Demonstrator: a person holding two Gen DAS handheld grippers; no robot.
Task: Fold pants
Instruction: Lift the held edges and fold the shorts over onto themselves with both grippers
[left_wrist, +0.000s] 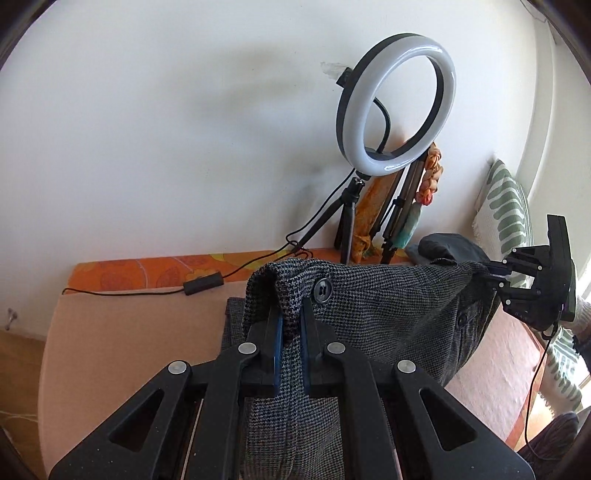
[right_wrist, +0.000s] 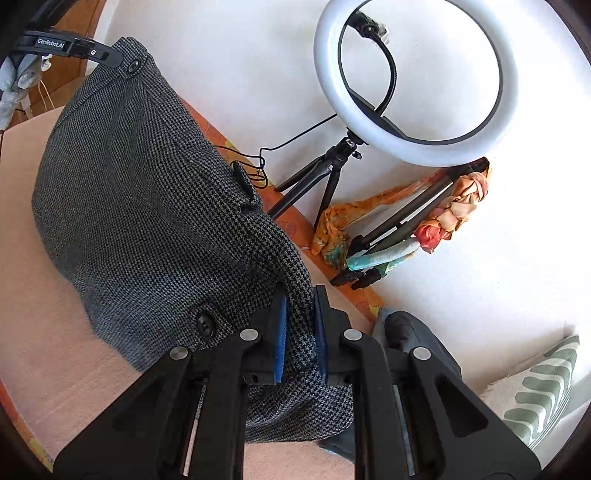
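Grey houndstooth pants (left_wrist: 376, 314) hang stretched between my two grippers above a pink mattress (left_wrist: 122, 332). My left gripper (left_wrist: 291, 306) is shut on the waistband next to a black button (left_wrist: 322, 290). My right gripper (right_wrist: 299, 295) is shut on the other waistband corner, beside a second button (right_wrist: 205, 325). The right gripper also shows in the left wrist view (left_wrist: 495, 275) at the far right. The left gripper shows in the right wrist view (right_wrist: 114, 59) at the top left. The pants (right_wrist: 147, 206) sag between them; the legs are hidden below.
A ring light (left_wrist: 395, 107) on a tripod stands against the white wall with its cable and switch (left_wrist: 203, 285) on the mattress. Colourful scarves (right_wrist: 436, 225) hang on folded stands. A dark garment (left_wrist: 447, 245) and a green-patterned pillow (left_wrist: 506, 210) lie at right.
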